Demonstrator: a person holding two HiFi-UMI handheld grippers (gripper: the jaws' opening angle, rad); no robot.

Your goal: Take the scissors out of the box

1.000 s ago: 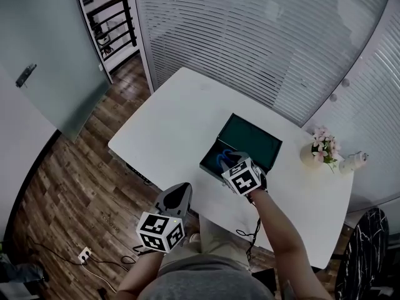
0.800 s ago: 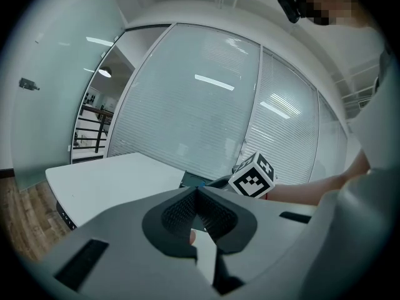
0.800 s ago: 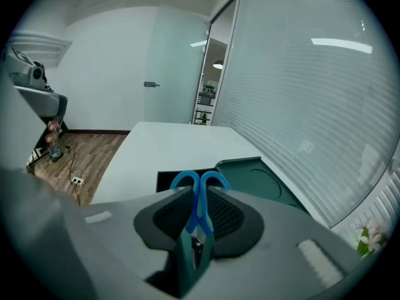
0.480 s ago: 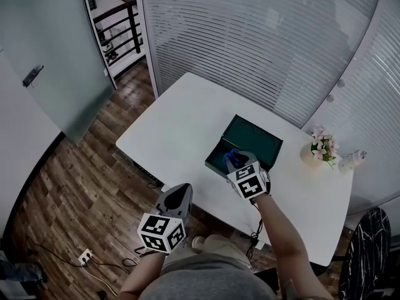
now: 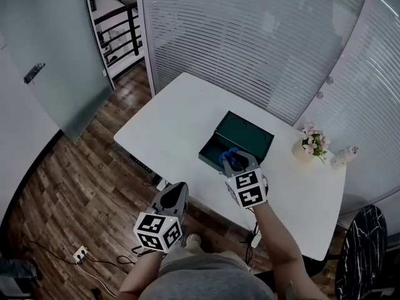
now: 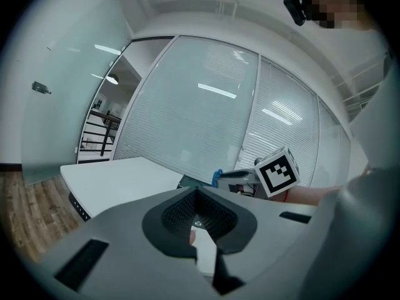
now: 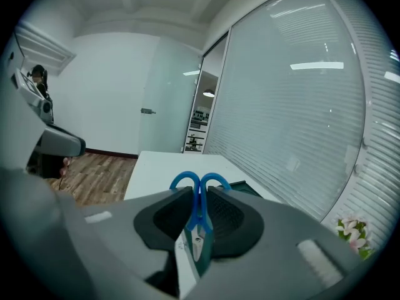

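Observation:
The scissors (image 5: pixel 229 158) have blue handles and are clamped upright between the pads of my right gripper (image 5: pixel 238 162), lifted just above the near edge of the open dark green box (image 5: pixel 247 134) on the white table (image 5: pixel 175 117). The right gripper view has the scissors (image 7: pixel 199 237) pinched in my right gripper (image 7: pixel 199 191), handles pointing away, with the box (image 7: pixel 245 186) behind and below. My left gripper (image 5: pixel 170 200) hangs off the table's near side, shut with nothing in it. The left gripper view looks over my left gripper (image 6: pixel 197 191) at the right gripper (image 6: pixel 230 176) and the blue handles (image 6: pixel 217 179).
A small vase of pink flowers (image 5: pixel 308 145) and a white object (image 5: pixel 342 157) stand at the table's right end. Frosted glass walls with blinds ring the far side. Wood floor (image 5: pixel 75 192) lies left, and a dark chair (image 5: pixel 369 249) stands at the lower right.
My right gripper has risen out of the box with the scissors and drawn back toward the near edge. The left gripper has shifted only slightly.

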